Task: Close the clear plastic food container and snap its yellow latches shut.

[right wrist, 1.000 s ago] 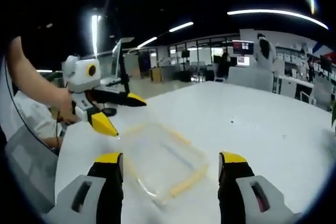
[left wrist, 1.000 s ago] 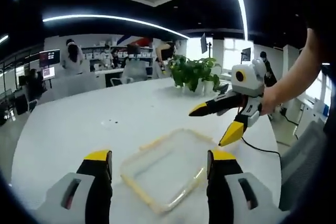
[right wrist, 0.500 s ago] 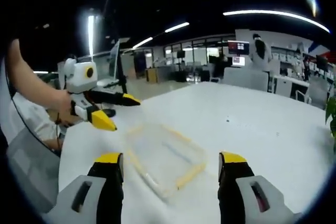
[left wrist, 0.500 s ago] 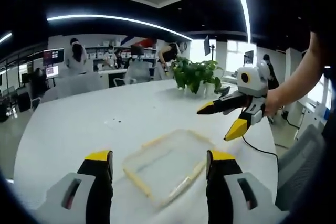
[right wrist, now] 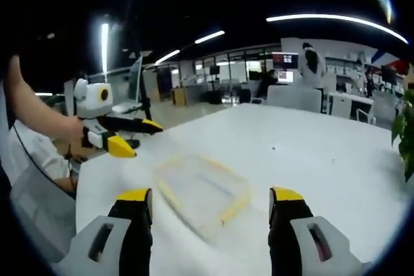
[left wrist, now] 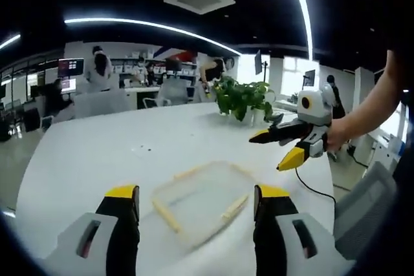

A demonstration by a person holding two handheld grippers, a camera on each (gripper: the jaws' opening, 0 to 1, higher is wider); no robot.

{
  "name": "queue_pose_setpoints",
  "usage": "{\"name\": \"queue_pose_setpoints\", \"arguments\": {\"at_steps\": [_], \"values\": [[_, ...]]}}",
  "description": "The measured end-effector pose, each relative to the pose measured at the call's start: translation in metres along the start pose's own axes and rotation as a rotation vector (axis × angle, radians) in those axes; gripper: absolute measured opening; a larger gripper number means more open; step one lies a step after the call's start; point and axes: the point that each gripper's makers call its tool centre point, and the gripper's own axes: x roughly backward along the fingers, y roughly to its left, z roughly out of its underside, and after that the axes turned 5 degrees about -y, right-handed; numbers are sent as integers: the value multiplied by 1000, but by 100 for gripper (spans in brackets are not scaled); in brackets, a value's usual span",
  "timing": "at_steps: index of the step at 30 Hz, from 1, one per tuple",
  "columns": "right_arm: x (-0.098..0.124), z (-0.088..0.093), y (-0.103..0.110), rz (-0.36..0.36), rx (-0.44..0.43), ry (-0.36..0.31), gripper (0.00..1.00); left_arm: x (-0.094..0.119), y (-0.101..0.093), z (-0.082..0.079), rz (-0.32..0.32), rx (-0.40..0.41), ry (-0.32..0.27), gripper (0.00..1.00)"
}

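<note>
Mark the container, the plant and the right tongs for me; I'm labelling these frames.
container [left wrist: 202,195], left gripper view, middle of its clear lid
plant [left wrist: 244,97], left gripper view, its leaves
right tongs [left wrist: 275,148], left gripper view, midway between the two yellow tips

no readable text, monitors [left wrist: 70,67] at the back too blurred to read, no labels, brands or numbers legible

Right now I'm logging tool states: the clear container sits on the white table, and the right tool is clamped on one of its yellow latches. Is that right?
Not quite. In the left gripper view the right tool is open and held apart from the clear container, gripping nothing. The container does sit on the white table.
</note>
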Motion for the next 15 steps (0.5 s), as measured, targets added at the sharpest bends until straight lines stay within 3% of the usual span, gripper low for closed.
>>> {"name": "queue_pose_setpoints", "arguments": {"at_steps": [15], "values": [[21, 0, -2, 38, -18, 4, 73, 10, -2, 7, -17, 33, 2, 71]]}}
